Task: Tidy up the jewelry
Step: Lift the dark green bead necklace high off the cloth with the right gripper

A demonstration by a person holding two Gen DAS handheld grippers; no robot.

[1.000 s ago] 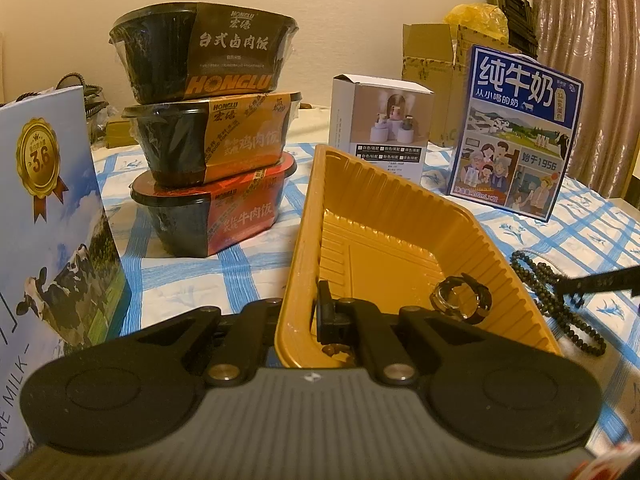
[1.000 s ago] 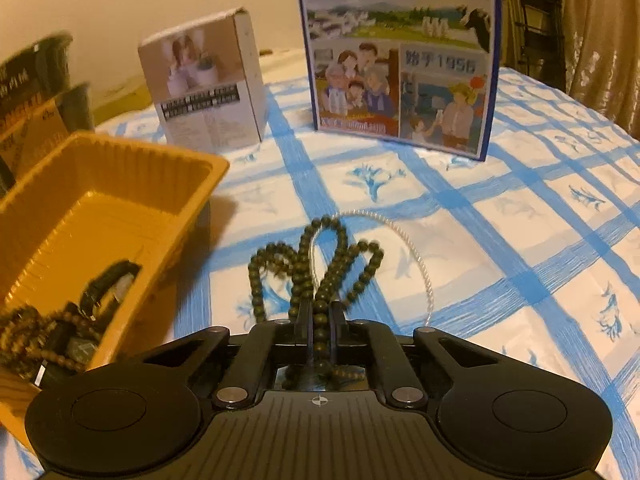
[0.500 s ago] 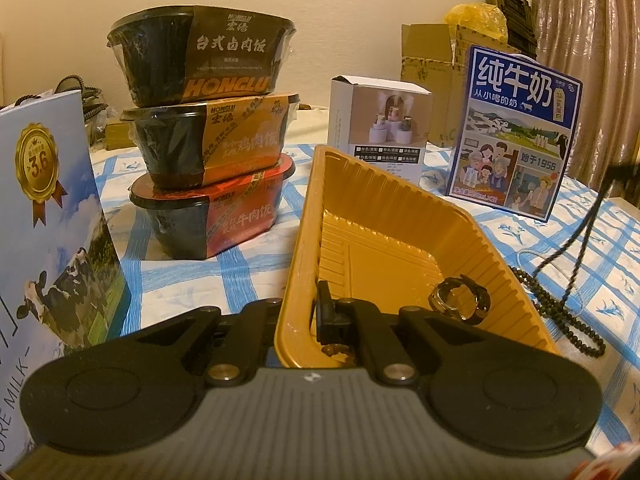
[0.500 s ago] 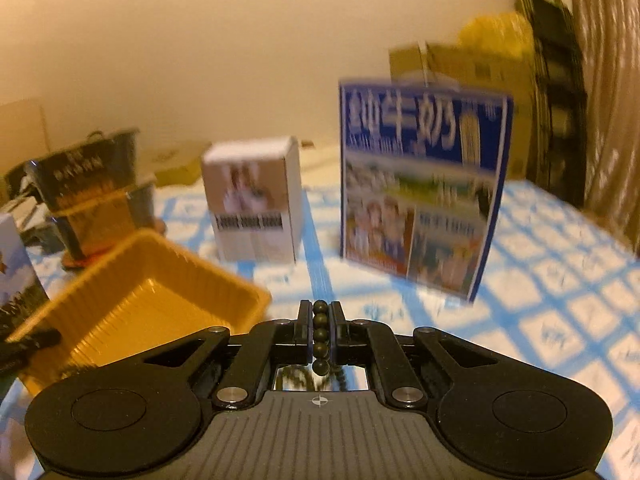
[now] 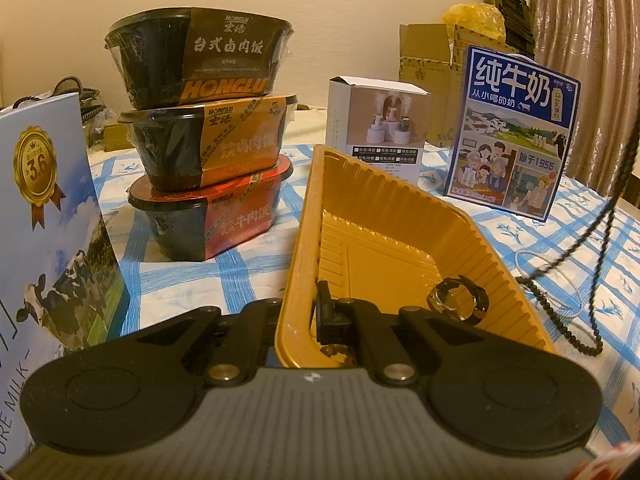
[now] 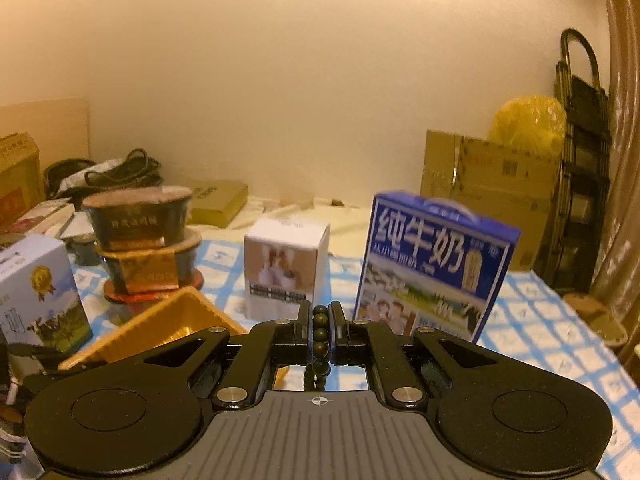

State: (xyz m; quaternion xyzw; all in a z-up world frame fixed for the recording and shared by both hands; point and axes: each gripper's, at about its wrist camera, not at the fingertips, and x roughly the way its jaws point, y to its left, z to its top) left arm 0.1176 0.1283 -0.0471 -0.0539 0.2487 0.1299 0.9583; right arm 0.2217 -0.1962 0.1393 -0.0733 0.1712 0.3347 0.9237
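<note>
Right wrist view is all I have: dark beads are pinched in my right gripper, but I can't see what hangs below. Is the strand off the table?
Observer: No. The dark bead strand hangs down from above, but its tail lies on the tablecloth, right of the yellow tray.
Operator: Is the tray held?
Observer: Yes, the left gripper is shut on its near wall.
Operator: Anything in it already?
Observer: A dark ring-shaped piece lies by its right wall.
</note>
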